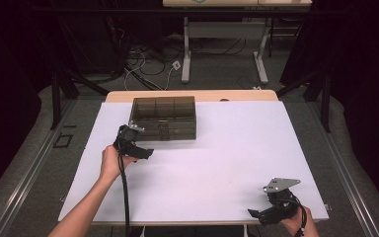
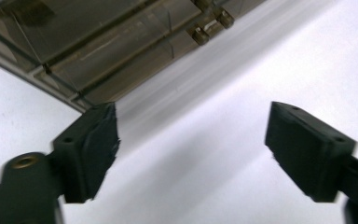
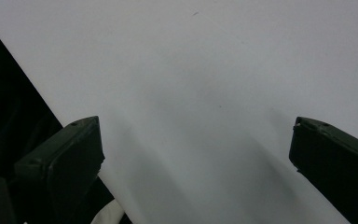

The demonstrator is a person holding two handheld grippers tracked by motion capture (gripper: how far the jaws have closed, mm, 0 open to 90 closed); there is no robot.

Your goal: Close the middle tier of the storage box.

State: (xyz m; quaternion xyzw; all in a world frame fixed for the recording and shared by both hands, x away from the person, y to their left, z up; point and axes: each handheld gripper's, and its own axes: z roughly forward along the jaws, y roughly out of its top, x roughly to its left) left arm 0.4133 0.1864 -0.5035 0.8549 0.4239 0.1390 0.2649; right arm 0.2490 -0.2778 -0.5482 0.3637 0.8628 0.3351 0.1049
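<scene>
A smoky-brown see-through compartment box [image 1: 164,117] with its lid down stands at the back left of the white table [image 1: 227,158]. My left gripper [image 1: 144,153] is held just in front of the box's near left corner, apart from it. In the left gripper view the box [image 2: 98,46] and its two front latches [image 2: 200,35] lie beyond the gripper [image 2: 193,149], which is open with only bare table between its jaws. My right gripper [image 1: 257,215] rests at the table's near right edge. It is open [image 3: 196,158] over bare white surface and holds nothing.
The table's wooden far edge [image 1: 192,94] shows behind the box. Beyond it, cables [image 1: 143,64] lie on the floor beside the white legs of another table [image 1: 186,59]. Dark curtains close both sides. The near table edge [image 3: 32,88] runs just left of the right gripper.
</scene>
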